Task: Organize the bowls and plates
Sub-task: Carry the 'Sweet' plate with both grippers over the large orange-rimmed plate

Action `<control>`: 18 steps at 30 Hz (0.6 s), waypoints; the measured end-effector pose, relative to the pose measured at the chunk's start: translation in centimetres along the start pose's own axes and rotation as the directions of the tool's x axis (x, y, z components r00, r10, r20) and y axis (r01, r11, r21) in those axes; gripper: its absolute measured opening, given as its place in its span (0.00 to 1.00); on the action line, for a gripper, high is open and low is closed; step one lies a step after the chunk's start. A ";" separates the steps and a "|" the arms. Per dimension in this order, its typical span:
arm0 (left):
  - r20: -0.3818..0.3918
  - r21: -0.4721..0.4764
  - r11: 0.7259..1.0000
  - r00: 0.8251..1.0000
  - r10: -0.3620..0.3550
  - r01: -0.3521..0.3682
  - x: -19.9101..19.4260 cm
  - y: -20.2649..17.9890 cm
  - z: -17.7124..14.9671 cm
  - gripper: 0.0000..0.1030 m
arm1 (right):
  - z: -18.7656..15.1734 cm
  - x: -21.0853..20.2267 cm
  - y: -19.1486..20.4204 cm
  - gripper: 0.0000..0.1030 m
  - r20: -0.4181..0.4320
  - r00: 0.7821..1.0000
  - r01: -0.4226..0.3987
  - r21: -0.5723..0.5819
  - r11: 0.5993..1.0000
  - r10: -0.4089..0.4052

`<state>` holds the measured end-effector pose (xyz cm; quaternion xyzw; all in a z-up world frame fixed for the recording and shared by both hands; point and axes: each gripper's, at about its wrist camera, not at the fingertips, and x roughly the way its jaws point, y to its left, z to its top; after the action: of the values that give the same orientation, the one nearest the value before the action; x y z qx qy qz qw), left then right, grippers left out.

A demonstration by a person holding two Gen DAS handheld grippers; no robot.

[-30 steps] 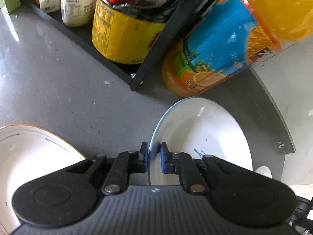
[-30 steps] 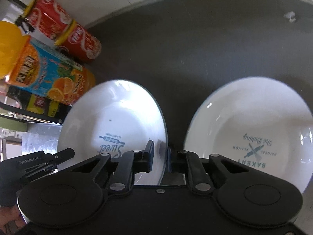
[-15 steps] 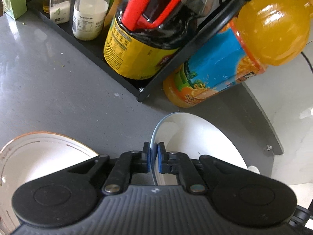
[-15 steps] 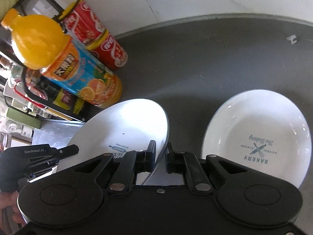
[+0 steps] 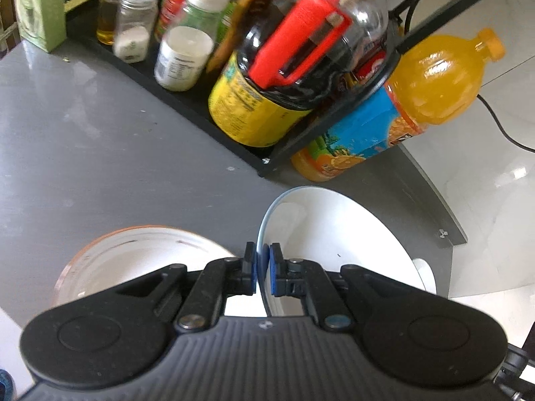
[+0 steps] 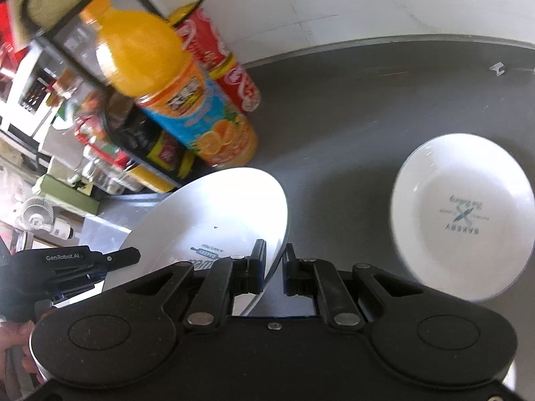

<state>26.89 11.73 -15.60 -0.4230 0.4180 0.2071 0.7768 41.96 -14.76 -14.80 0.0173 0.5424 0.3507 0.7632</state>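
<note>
Both claws were clamped on one white plate (image 5: 337, 244): the left claw (image 5: 263, 272) had its blue pads pinched on the near rim, and the right claw (image 6: 274, 267) gripped the opposite edge, though a gap showed beside its right finger, so how firm that hold was could not be told. Compared with a second earlier, the plate had risen clear of the counter (image 5: 100, 153) and the bottles beyond had shrunk into fuller view, so the lift was well under way. The likely aim was to stack it on another dish.

Just left of the left claw sat a white bowl with an orange rim (image 5: 133, 254). Right of the right claw, well apart on the dark mat (image 6: 367, 100), lay a second white plate (image 6: 464, 214).

Writing: the held plate showed a blue print with "BAKERY" legible and a larger word cut off by the claw. The second plate read "BAKERY" upside down under crossed utensils. The left claw's body, seen from the right wrist, read "GenRobot.AI".

Farther off stood an orange juice bottle (image 5: 418, 100), red cans (image 6: 230, 63) behind it, and a dark jug with a red handle (image 5: 287, 67) in a black rack (image 5: 334, 127); their labels were too blurred to read.
</note>
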 end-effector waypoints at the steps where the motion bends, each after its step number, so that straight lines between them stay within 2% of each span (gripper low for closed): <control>1: 0.002 0.002 1.000 1.000 -0.001 0.001 -0.4 0.4 0.0 0.05 | -0.3 -0.1 0.5 0.09 0.003 1.000 -0.002 -0.003 1.000 0.002; 18: -0.012 0.014 1.000 1.000 0.007 -0.007 -4.2 7.5 -1.7 0.05 | -5.7 0.6 6.0 0.09 -0.018 1.000 -0.002 -0.027 1.000 0.001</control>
<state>18.68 14.64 -16.21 -0.4173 0.4256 0.2044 0.7765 34.22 -11.90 -15.21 0.0040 0.5445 0.3588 0.7581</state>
